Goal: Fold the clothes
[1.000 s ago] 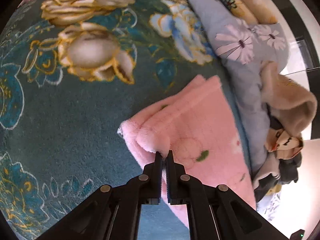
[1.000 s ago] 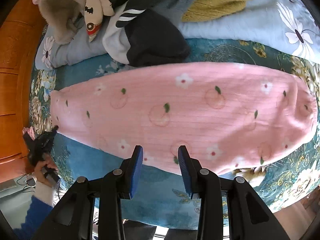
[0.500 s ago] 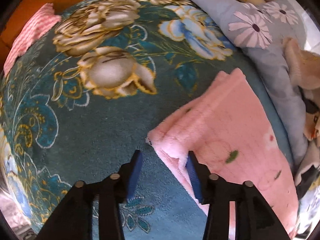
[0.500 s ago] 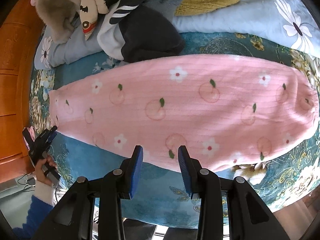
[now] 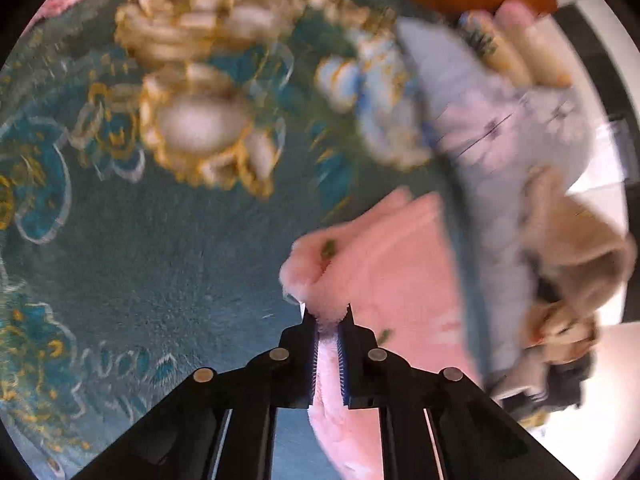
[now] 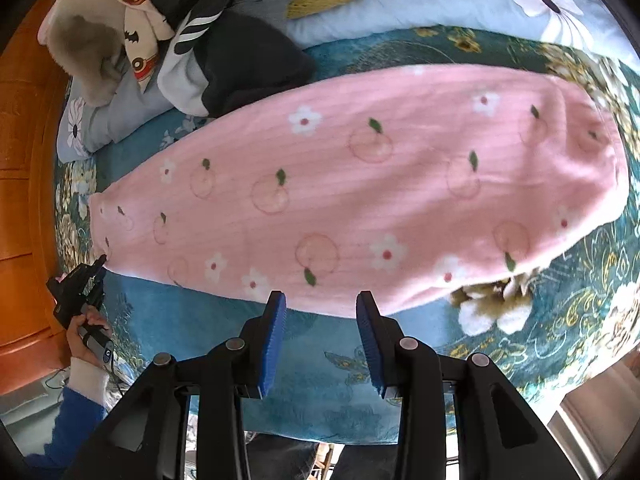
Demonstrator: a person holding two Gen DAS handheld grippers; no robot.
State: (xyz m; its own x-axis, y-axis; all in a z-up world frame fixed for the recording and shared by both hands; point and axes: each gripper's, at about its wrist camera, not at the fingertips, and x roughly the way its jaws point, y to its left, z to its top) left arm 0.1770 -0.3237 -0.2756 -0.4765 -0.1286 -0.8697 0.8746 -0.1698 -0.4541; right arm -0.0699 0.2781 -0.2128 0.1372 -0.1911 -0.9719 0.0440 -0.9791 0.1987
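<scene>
A pink fleece garment [image 6: 360,184] with flowers and peach outlines lies spread flat and long across the bed. In the left wrist view its near corner [image 5: 320,276] is bunched up and pinched between the jaws of my left gripper [image 5: 327,312], which is shut on it. The right wrist view shows that same left gripper [image 6: 80,292], held by a hand [image 6: 86,322], at the garment's far left end. My right gripper [image 6: 320,300] hangs open over the garment's near long edge, nothing between its blue pads.
A teal floral blanket [image 5: 160,260] covers the bed. A pile of dark, beige and printed clothes [image 6: 224,52] lies on a lilac flowered quilt [image 6: 440,4] behind the garment. An orange wooden headboard [image 6: 24,160] stands at the left.
My left gripper let go, stood open beside the pink corner, then shut on that corner and lifted it a little. The right gripper drifted sideways along the garment's near edge, still open.
</scene>
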